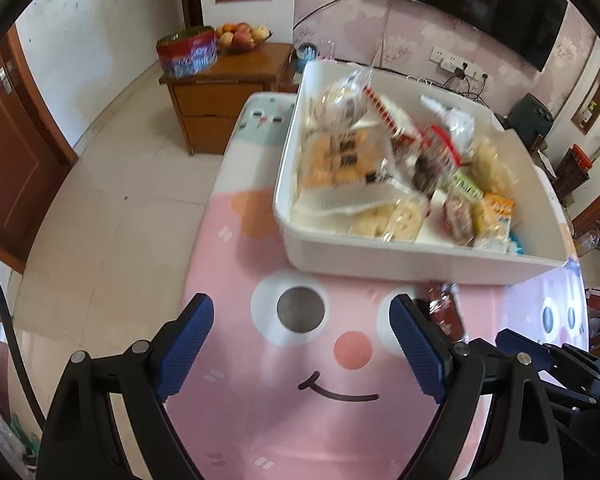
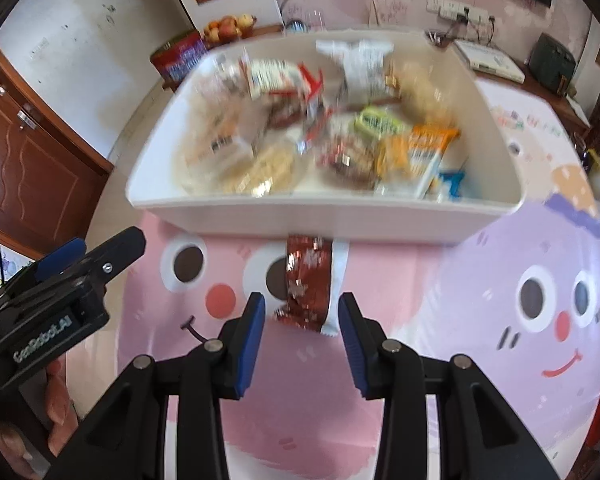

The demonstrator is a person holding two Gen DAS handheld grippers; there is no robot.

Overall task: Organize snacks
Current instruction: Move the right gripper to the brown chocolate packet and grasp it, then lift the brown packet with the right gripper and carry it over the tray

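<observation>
Work surface: a table covered by a printed cloth point(image 1: 268, 420) — pink cartoon face with round eyes, red cheek spots and a smile; a lilac face adjoins it on the right side in the right wrist view. Floor beyond is pale tile.

A white bin point(image 2: 324, 216) stands on the cloth, its near wall facing both cameras. It holds a heap of snack packets point(image 2: 380, 140), blurred: orange, green, red-and-white and clear wrappers can be made out, no labels legible.

One dark red foil snack packet point(image 2: 306, 280) lies outside the bin on the pink face, its far end against or just beside the bin's near wall. The near end lies between the fingers of the right gripper point(image 2: 302, 336), whose jaws stand partly apart, pads clear of the packet.

The left gripper point(image 1: 302, 346) has its jaws wide apart over bare cloth, nothing between them.

Room: a wooden cabinet point(image 1: 224, 92) beyond the table carries a red box point(image 1: 186, 54) and a fruit bowl point(image 1: 240, 36). A dark television point(image 1: 480, 4) hangs on the floral-papered wall above a row of sockets. A brown door point(image 1: 8, 160) stands at left.
</observation>
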